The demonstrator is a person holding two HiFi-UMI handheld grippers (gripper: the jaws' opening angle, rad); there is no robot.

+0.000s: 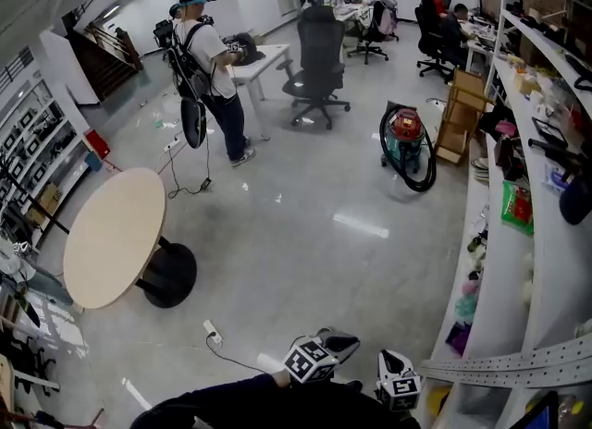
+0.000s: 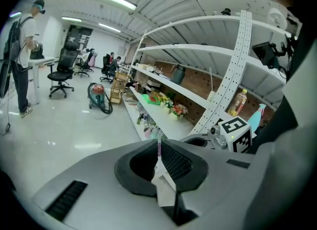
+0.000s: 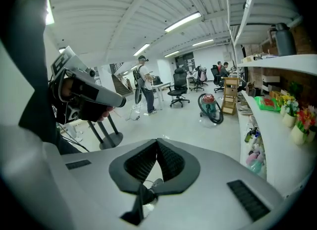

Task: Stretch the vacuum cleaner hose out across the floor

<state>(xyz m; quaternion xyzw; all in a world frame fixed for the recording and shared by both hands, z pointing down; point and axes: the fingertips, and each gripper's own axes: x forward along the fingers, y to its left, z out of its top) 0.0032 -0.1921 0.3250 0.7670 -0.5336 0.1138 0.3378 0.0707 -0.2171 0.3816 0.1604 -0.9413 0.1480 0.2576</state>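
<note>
The pale, glossy floor (image 1: pixel 305 233) carries a red and green vacuum cleaner (image 1: pixel 405 131) close to the white shelf unit (image 1: pixel 490 233), with its black hose (image 1: pixel 418 180) looped around the body. Also on the floor stand a round table (image 1: pixel 111 238) with a black foot, a black office chair (image 1: pixel 319 53) and a person (image 1: pixel 213 67). A white power strip (image 1: pixel 213 332) lies beside the table

Right gripper (image 3: pixel 157 142) jaws pressed together, nothing between. Vacuum cleaner (image 3: pixel 208 100) far ahead on floor, hose (image 3: pixel 217 118) looped round it, near shelf (image 3: pixel 267 125). Left gripper (image 3: pixel 116 100) at left. Person (image 3: pixel 142 87) standing beside chair (image 3: pixel 178 89).
</note>
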